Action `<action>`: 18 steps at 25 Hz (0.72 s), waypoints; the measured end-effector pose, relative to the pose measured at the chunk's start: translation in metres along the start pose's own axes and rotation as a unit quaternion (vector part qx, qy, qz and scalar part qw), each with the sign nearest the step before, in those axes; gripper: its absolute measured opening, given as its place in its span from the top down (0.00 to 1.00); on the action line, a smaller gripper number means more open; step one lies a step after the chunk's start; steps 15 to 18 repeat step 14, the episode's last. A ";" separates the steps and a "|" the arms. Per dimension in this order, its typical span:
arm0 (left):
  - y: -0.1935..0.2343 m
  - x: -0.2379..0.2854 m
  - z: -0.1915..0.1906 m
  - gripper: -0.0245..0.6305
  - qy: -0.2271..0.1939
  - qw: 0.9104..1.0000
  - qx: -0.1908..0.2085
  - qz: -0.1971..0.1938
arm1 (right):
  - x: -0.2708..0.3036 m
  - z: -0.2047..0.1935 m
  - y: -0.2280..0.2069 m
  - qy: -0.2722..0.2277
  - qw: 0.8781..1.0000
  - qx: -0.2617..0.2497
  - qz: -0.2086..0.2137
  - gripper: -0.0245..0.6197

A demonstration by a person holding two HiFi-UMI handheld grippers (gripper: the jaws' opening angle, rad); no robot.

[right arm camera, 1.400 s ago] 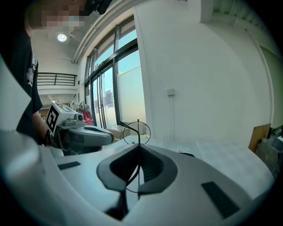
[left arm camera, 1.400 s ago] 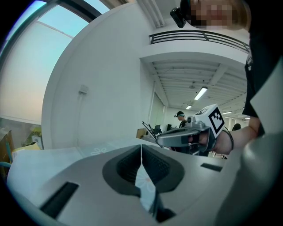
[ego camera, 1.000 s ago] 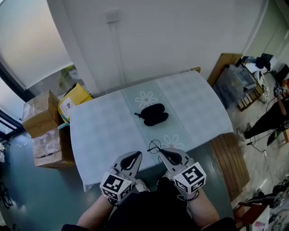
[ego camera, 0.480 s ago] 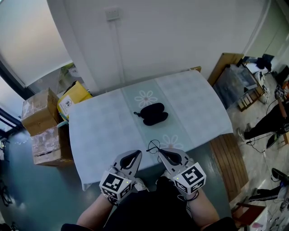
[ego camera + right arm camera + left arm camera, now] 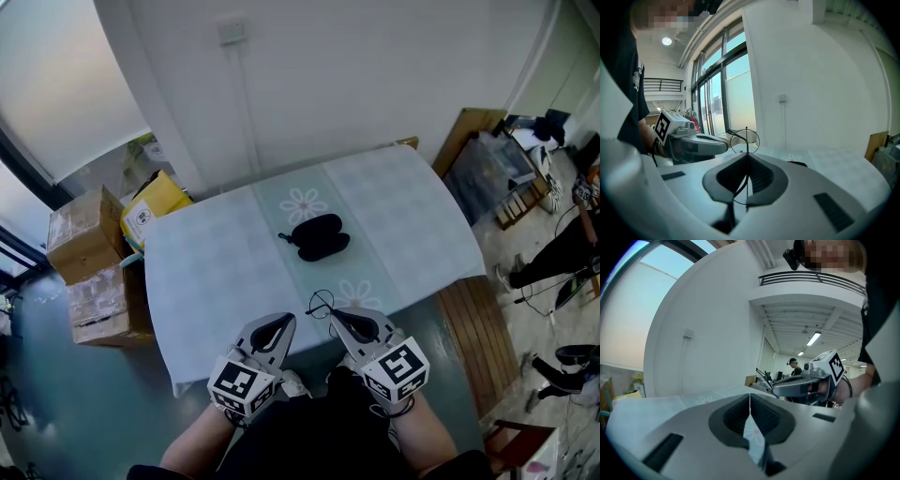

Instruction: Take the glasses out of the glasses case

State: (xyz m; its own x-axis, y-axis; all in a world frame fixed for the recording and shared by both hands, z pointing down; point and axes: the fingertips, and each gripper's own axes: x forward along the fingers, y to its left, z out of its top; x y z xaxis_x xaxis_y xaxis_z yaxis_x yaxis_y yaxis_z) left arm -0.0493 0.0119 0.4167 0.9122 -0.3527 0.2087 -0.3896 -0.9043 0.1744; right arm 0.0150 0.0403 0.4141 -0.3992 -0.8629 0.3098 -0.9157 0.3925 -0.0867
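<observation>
A black glasses case [image 5: 317, 236] lies in the middle of the table [image 5: 216, 272], its two halves side by side. Both grippers hover at the table's near edge, well short of the case. My right gripper [image 5: 339, 317] is shut on thin wire-framed glasses [image 5: 321, 303], which stick out past its tips. In the right gripper view a round lens ring [image 5: 746, 140] stands above the closed jaws, and the case [image 5: 797, 164] shows as a dark shape behind. My left gripper [image 5: 279, 324] is shut with nothing in it; its jaws [image 5: 750, 398] meet in the left gripper view.
A pale checked cloth with flower prints covers the table. Cardboard boxes [image 5: 86, 267] and a yellow bag [image 5: 155, 203] stand on the floor to the left. A wooden bench [image 5: 473, 342] lies at the right. The white wall [image 5: 328, 84] rises behind the table.
Neither gripper has moved, and the case and glasses stay where they were. Only a person's feet at the far right edge have shifted.
</observation>
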 end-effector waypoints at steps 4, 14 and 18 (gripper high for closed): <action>0.000 0.001 -0.001 0.92 0.002 1.000 0.002 -0.001 | 0.001 -0.001 -0.001 -0.001 1.000 0.002 0.001 0.93; -0.002 -0.001 -0.002 0.92 0.001 1.000 0.002 -0.002 | 0.000 -0.002 0.000 -0.007 1.000 0.007 -0.003 0.93; -0.002 -0.001 -0.002 0.92 0.001 1.000 0.002 -0.002 | 0.000 -0.002 0.000 -0.007 1.000 0.007 -0.003 0.93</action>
